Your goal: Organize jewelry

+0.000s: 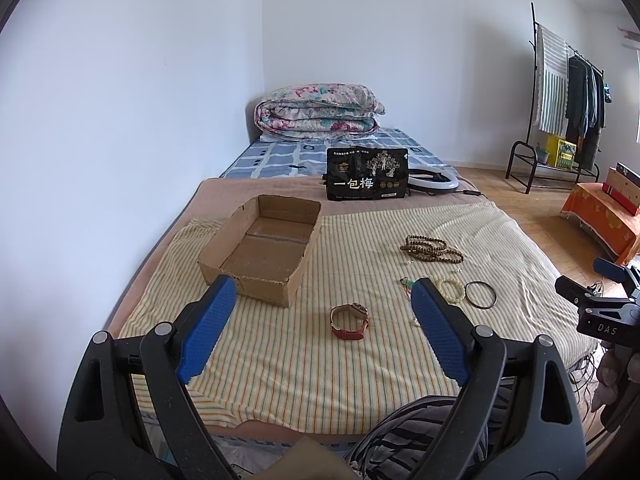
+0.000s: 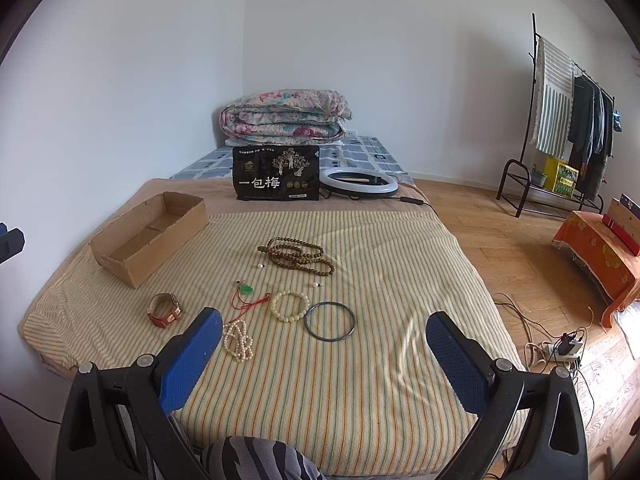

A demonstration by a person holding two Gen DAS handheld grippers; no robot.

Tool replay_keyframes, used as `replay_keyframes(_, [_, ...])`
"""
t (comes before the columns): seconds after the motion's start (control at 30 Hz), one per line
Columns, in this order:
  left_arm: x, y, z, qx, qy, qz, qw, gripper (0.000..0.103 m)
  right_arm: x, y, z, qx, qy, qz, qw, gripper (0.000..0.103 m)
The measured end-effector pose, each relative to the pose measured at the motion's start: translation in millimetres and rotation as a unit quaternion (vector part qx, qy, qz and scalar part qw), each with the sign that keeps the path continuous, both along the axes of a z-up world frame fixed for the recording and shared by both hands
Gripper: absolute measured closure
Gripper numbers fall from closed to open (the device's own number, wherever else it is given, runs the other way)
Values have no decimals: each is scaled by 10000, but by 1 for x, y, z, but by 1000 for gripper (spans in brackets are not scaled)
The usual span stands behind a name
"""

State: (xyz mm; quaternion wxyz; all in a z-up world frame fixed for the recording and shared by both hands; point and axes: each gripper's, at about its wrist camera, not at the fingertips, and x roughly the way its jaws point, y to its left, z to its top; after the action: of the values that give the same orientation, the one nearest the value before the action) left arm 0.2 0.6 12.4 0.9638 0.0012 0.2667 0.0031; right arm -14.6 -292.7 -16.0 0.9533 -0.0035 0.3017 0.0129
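Jewelry lies on a striped cloth (image 2: 360,380) on the bed. An empty cardboard box (image 1: 260,248) (image 2: 148,236) stands at the left. A red-strap watch (image 1: 349,321) (image 2: 164,310) lies nearest it. Brown bead strings (image 2: 298,258) (image 1: 432,249), a green pendant on red cord (image 2: 246,290), a cream bead bracelet (image 2: 291,306) (image 1: 452,289), a dark bangle (image 2: 329,321) (image 1: 481,295) and a pearl strand (image 2: 238,340) lie to the right. My left gripper (image 1: 324,292) hangs open short of the watch. My right gripper (image 2: 324,322) hangs open short of the bangle, holding nothing.
A black snack bag (image 2: 276,178) and a ring light (image 2: 358,184) stand behind the cloth, a folded quilt (image 2: 284,118) at the far wall. The bed edge drops to wooden floor on the right, with a power strip and cables (image 2: 564,346), an orange-covered stool (image 2: 600,260) and a clothes rack (image 2: 560,120).
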Motion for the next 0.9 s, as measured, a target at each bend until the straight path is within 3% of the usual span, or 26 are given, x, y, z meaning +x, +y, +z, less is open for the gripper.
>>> replay_keyframes(0.9, [-3,-2,15,-1,18,1,10000,12,-1,-6,-11,7,40,-24,10000,0])
